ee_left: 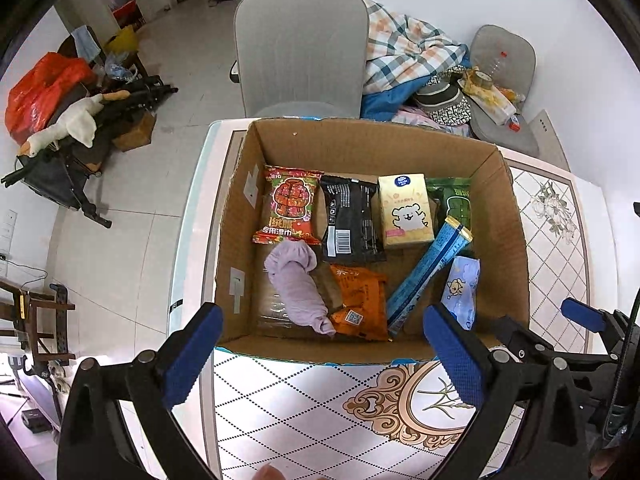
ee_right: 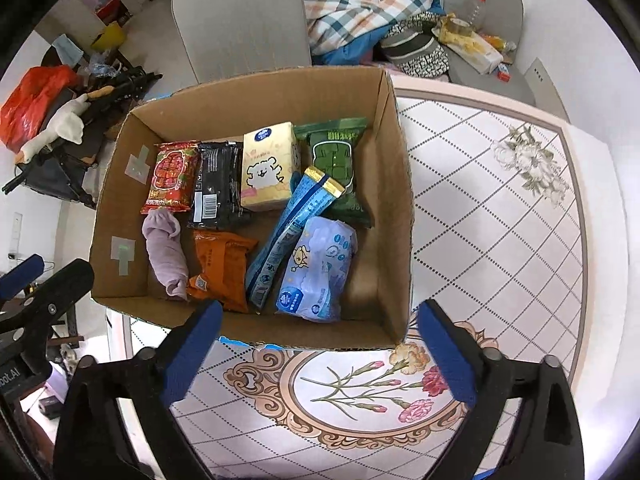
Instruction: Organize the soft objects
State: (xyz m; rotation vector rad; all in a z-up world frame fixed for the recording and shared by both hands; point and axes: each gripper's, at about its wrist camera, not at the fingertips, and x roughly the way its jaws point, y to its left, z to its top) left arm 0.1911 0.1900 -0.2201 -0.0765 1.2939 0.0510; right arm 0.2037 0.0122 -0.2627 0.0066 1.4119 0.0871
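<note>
The box (ee_right: 256, 322) already holds the soft packs and sock (ee_right: 166, 250), the worktop (ee_right: 500, 216) looks bare, and the left tool (ee_left: 324, 354) and right tool (ee_right: 320, 354) hang open and empty, so the job seems nearly done.

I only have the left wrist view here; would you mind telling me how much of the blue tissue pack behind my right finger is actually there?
Observer: The right wrist view shows the whole blue tissue pack; it lies flat near the box's front wall, beside the long blue packet.
Operator: Thank you. Is the green pack fully visible there?
Observer: Mostly; the green pack sits at the back, with the long packet's gold end resting over it.
Operator: And is the right gripper open?
Observer: Yes, the right gripper is open and empty, above the table in front of the box.
</note>
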